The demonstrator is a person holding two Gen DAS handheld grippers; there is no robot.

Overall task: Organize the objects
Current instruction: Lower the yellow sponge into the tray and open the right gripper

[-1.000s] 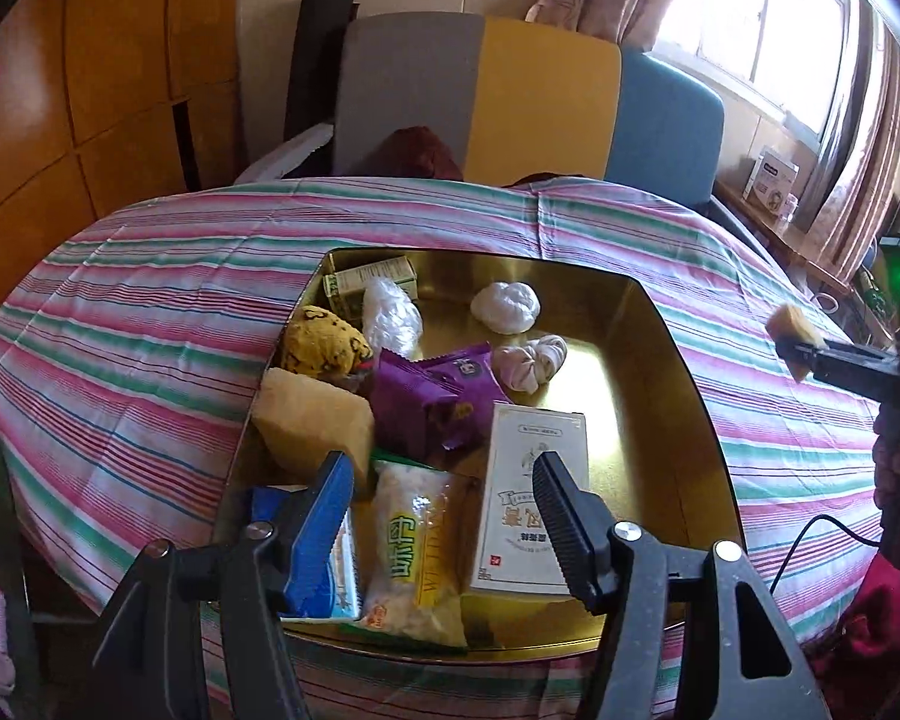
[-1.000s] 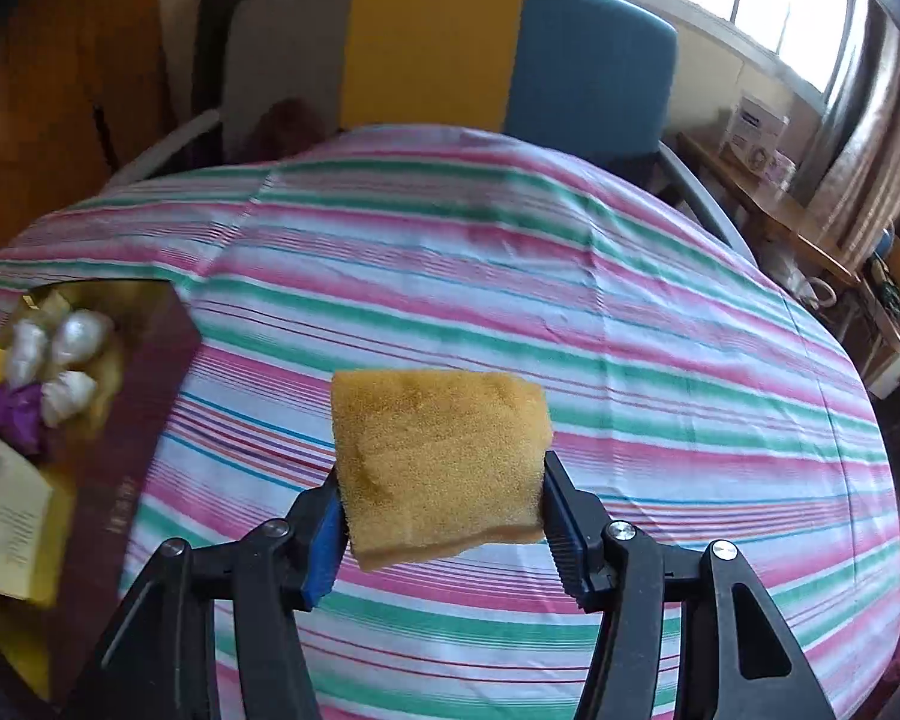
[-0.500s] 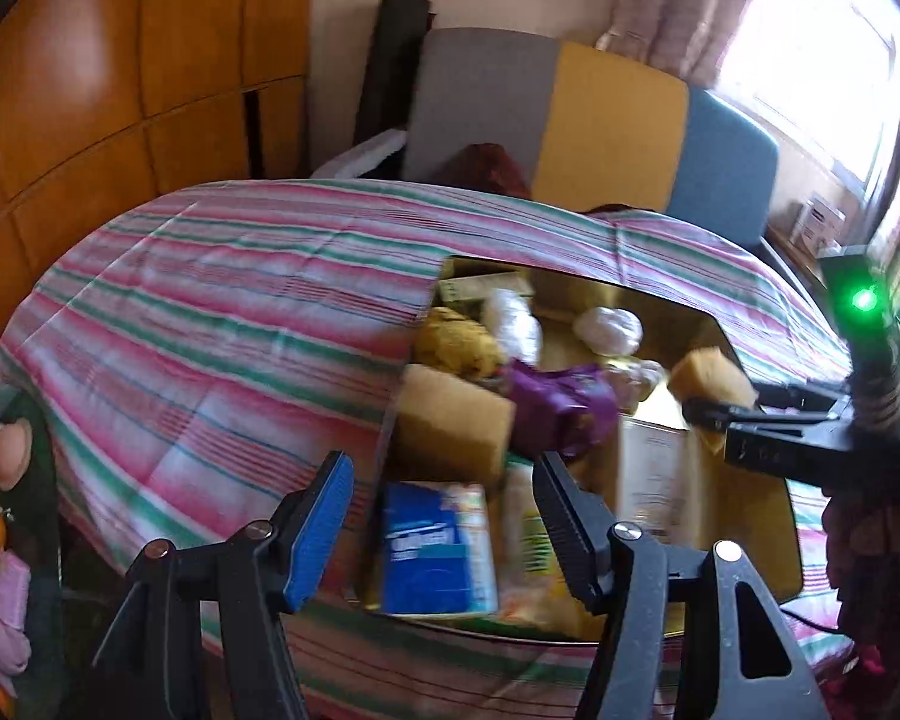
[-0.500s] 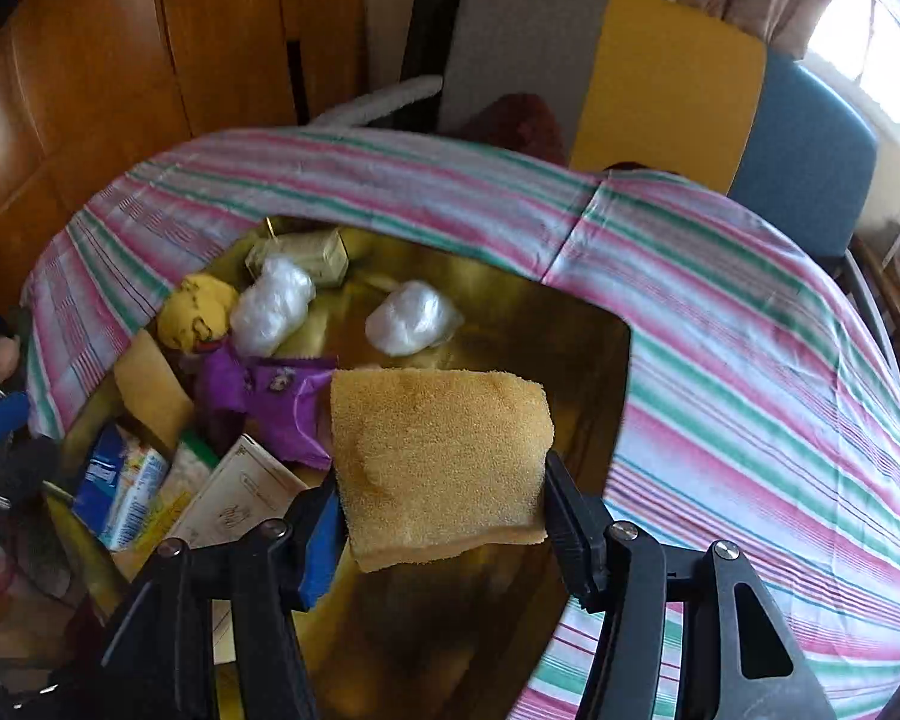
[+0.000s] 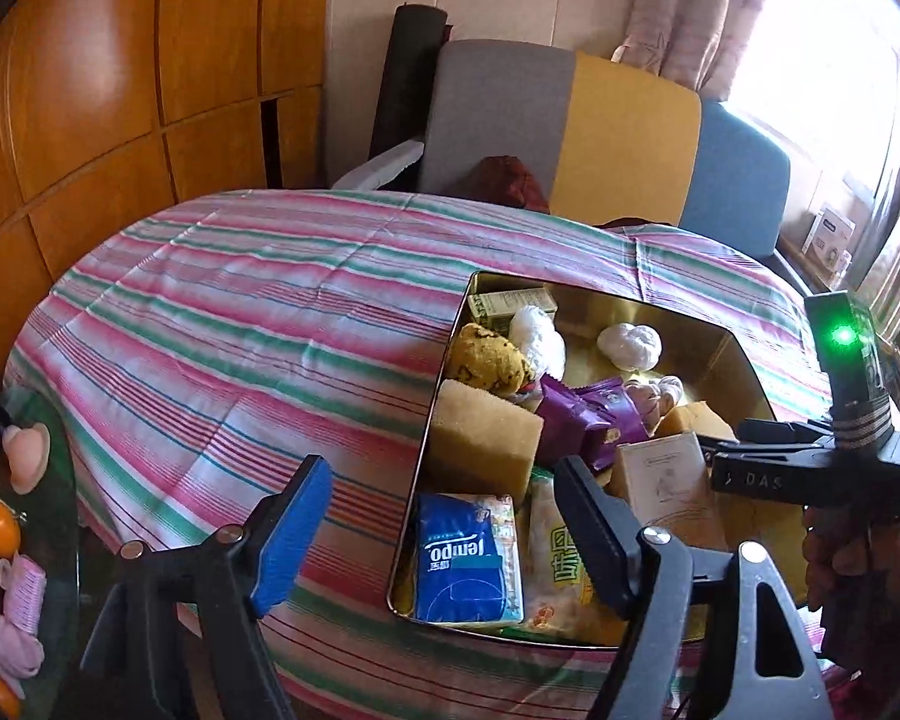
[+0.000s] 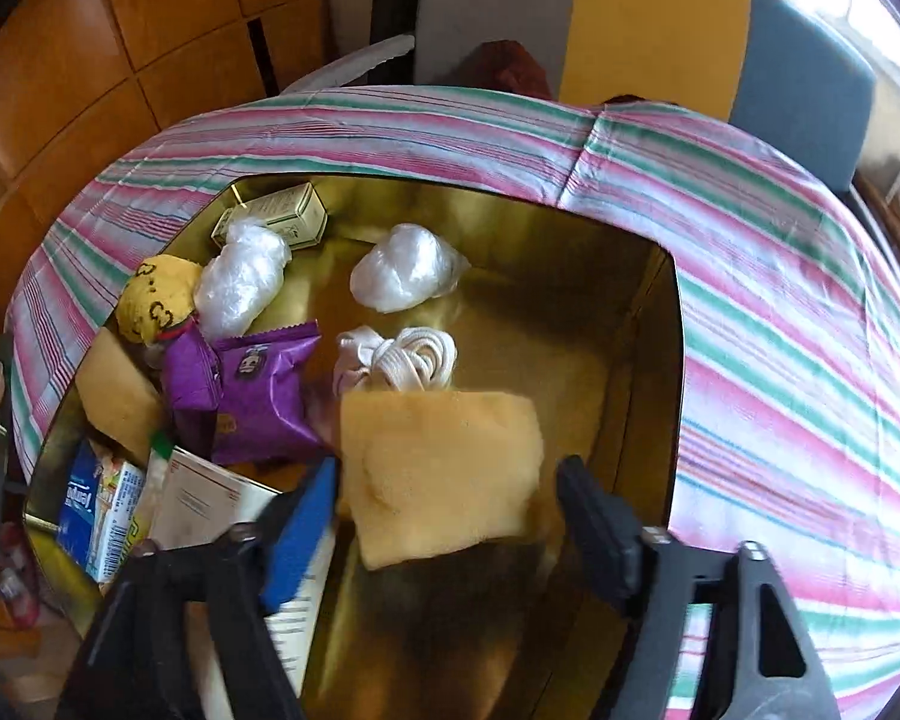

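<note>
A gold tray point(image 6: 666, 360) sits on the striped tablecloth point(image 6: 780, 300) and holds several items. My right gripper point(image 6: 450, 531) hangs over its near right part. Its jaws are opening, and the yellow sponge point(image 6: 444, 468) lies blurred between them with the pads off it. In the left wrist view that sponge point(image 5: 693, 420) sits at the right gripper's tips, beside a white box point(image 5: 666, 492). My left gripper point(image 5: 441, 540) hovers over the tray's point(image 5: 444, 396) near left rim. Its jaws are opening with nothing held. A second sponge point(image 5: 480, 444) rests in the tray.
The tray also holds a purple snack packet point(image 6: 252, 390), a white cord bundle point(image 6: 408, 360), two plastic bags point(image 6: 402, 276), a blue tissue pack point(image 5: 468, 558) and a small green box point(image 6: 282, 216). Chairs point(image 5: 570, 132) stand behind the table. A glass side table point(image 5: 24, 540) with small toys is at left.
The right gripper came from over the cloth to over the tray and its jaws spread off the sponge. The left gripper swung left and its jaws widened.
</note>
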